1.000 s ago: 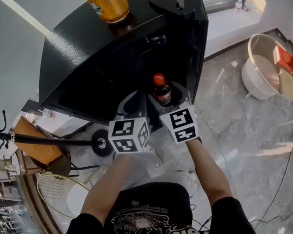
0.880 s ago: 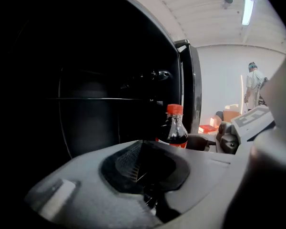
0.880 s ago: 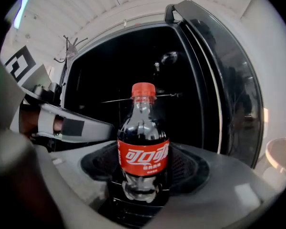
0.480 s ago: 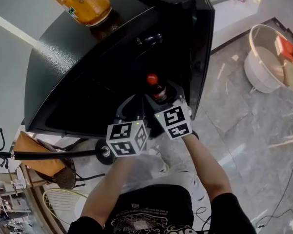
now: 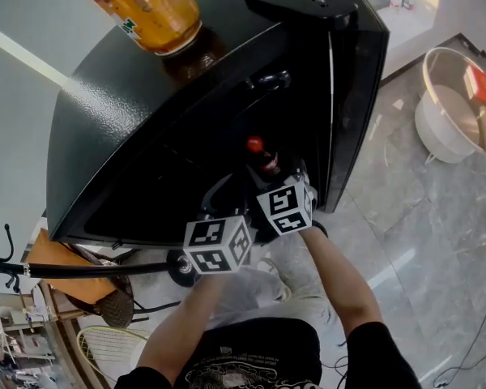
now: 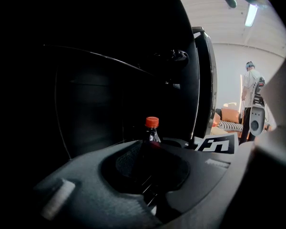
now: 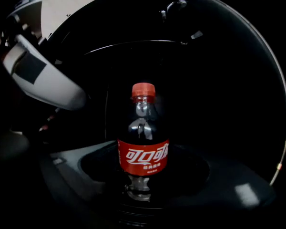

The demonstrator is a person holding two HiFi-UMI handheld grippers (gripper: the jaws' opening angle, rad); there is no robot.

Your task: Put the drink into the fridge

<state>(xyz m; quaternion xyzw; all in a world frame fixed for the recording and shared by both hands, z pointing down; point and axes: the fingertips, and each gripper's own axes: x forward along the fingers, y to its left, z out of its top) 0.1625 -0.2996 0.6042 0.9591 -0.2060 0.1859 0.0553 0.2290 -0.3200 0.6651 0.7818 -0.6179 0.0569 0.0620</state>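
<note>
A small cola bottle [image 5: 264, 160] with a red cap and red label [image 7: 143, 156] stands upright in my right gripper [image 5: 269, 171], which is shut on its lower body [image 7: 142, 178]. The bottle sits at the dark opening of the black fridge [image 5: 146, 104], whose door [image 5: 360, 79] hangs open at the right. The fridge's inside is too dark to make out. My left gripper [image 5: 225, 191] is just left of the bottle and a little nearer to me; its jaws look shut with nothing between them [image 6: 150, 149]. The bottle's cap [image 6: 151, 122] shows beyond them.
A large orange drink bottle [image 5: 142, 6] stands on the fridge top. A white basin [image 5: 458, 112] sits on the grey floor at the right. A black pole [image 5: 73, 270] and an orange chair [image 5: 61, 282] are at the lower left. A person [image 6: 251, 87] stands far off.
My right gripper has carried the cola bottle forward, deeper into the fridge opening. The left gripper has followed slightly, and the head view has moved closer to the fridge.
</note>
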